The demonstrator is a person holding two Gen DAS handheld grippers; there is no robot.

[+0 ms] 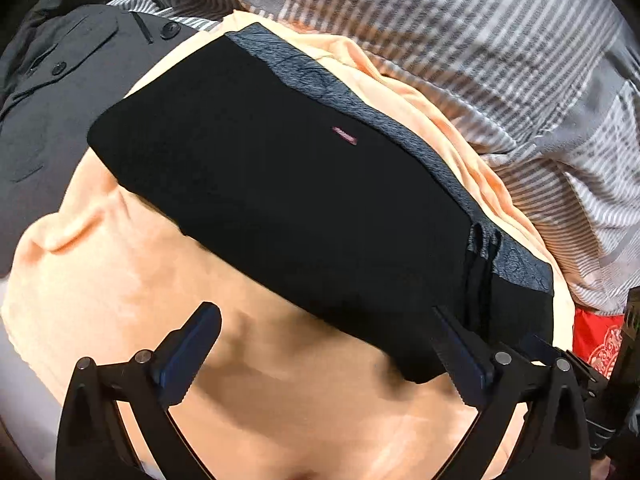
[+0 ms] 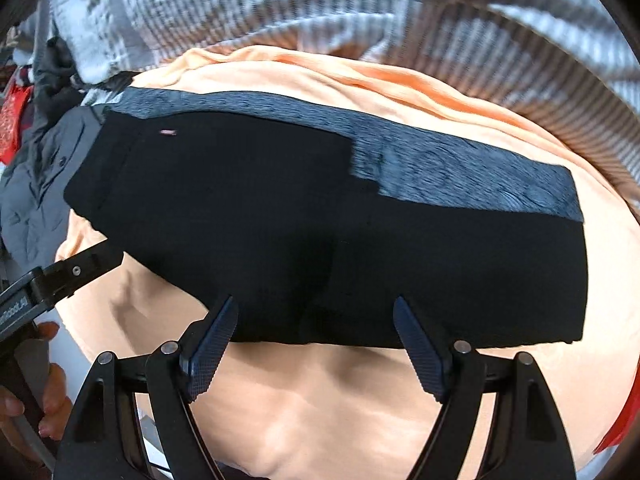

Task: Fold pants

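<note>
A: Where do the tools stand?

B: The left tool [image 1: 324, 320] has its fingers wide apart with nothing between them, hanging over the peach blanket [image 1: 132, 280]; its right finger overlaps the near corner of the black pants [image 1: 280, 184], though I cannot tell whether it touches. The right tool [image 2: 314, 312] is also spread and empty, its fingertips at the near edge of the pants [image 2: 320, 232].

A: And the pants?

B: Lying as a long flat band on the blanket, already doubled, with a grey textured strip [image 2: 460, 176] showing along the far edge. I judge the lengthwise fold done and a crosswise fold due.

A: What does that call for?

B: Each tool closing on an end or a near corner, pinching all layers together, then carrying one end over the other with edges square.

A: Room to move?

B: Open blanket lies on the near side. Beyond the far edge rises a striped cover [image 1: 480, 60]; a dark buttoned garment [image 1: 60, 80] crowds one end, something red [image 1: 596, 340] the other. The left tool [image 2: 76, 272] is near that crowded end.
</note>
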